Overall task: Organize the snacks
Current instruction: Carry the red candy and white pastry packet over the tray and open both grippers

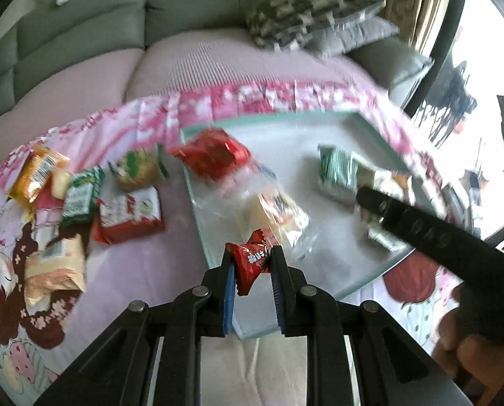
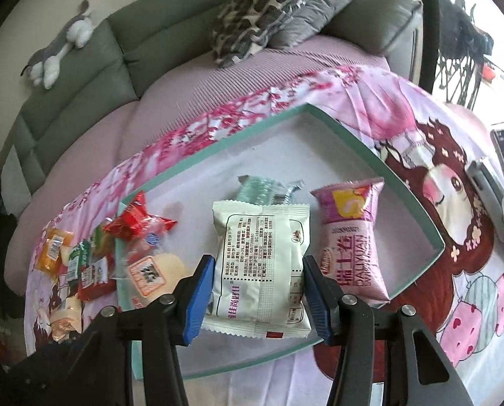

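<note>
Left tongs (image 1: 252, 267): clenched on a small red candy packet (image 1: 250, 264), held above the near rim of the teal-edged tray (image 1: 197, 223).
Right tongs (image 2: 258, 284): spread wide on either side of a white snack pouch (image 2: 262, 264); the blue pads (image 2: 197, 301) seem just clear of it, so the pouch looks released, lying in the tray by its near rim (image 2: 218, 368).
Step in hand: judged to be loading; the left packet is arriving over the tray while the right has likely just set its pouch down.
Next move: probably lower the left tongs to a bare patch of tray floor, release, then reach left for the loose pile.
Count, in tray: five seen from the right wrist, namely the white pouch, a pink roll-cake bag (image 2: 351, 237) just right of it, a clear bag with an orange label (image 2: 150, 274) to its left, a silver-green packet (image 2: 268, 189) beyond, and a red packet (image 2: 136, 220) far left.
Count, outside tray: about six on the pink bedsheet (image 1: 123, 270) left of the left tongs: a beige bag (image 1: 57, 270), a red-and-white packet (image 1: 130, 215), a green sachet (image 1: 82, 196), an orange packet (image 1: 37, 174), a round green-topped snack (image 1: 136, 169), and one partly hidden; blur makes this uncertain.
Background: a grey sofa (image 2: 82, 64) with two cushions.
</note>
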Tool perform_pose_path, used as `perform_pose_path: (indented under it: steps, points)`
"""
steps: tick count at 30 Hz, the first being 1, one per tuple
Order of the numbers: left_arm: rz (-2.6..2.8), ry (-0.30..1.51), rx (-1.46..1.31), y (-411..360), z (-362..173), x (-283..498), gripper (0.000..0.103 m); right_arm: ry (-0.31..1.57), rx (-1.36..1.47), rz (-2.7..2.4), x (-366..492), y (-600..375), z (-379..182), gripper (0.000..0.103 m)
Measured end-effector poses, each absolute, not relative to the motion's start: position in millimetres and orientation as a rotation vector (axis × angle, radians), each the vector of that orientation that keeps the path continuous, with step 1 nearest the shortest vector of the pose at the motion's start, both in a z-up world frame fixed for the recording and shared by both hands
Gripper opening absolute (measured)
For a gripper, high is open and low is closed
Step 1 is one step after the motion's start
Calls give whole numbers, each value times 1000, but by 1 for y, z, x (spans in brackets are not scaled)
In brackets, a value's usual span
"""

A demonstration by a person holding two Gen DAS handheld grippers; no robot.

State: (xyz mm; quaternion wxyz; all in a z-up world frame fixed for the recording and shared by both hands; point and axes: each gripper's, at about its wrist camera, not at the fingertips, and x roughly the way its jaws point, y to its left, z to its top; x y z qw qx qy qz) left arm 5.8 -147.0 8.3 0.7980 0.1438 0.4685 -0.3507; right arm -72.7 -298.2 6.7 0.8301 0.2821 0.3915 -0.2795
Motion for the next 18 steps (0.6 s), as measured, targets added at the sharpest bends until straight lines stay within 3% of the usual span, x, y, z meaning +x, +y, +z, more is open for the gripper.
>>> perform_pose_path:
  steps: [15, 18]
  points:
    - [-734, 1004, 354, -187, -7, 18, 21, 870, 631, -582, -75, -311, -5, 57]
    - [-736, 1021, 347, -188, -6, 19, 32, 861, 629, -580, -76, -311, -1, 56]
